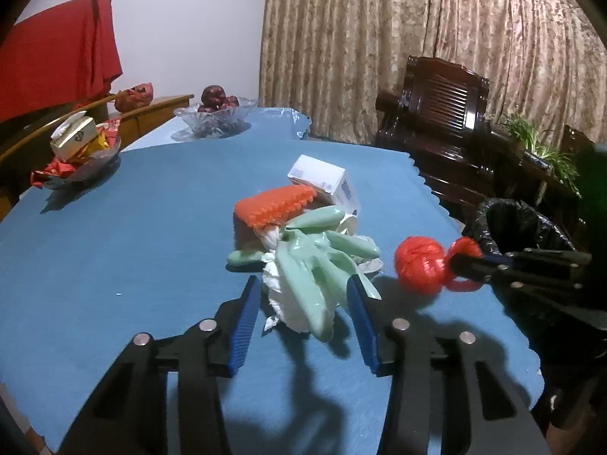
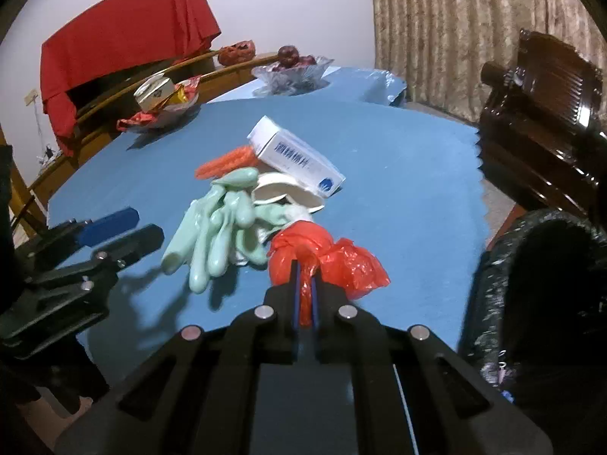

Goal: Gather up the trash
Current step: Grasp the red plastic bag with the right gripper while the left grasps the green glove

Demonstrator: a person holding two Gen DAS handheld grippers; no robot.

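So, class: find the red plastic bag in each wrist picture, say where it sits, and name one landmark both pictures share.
Left wrist view: the red plastic bag is right of centre, pinched by the right tool, just left of the black-lined bin.
Right wrist view: the bag is at lower centre, clamped in the right tool.
Shared landmark: the white box behind the green gloves.

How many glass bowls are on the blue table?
2. One glass bowl of dark red fruit sits at the table's far end. The other glass bowl, holding a box and snack wrappers, sits at the far left edge. No others show, though the trash pile could hide something small.
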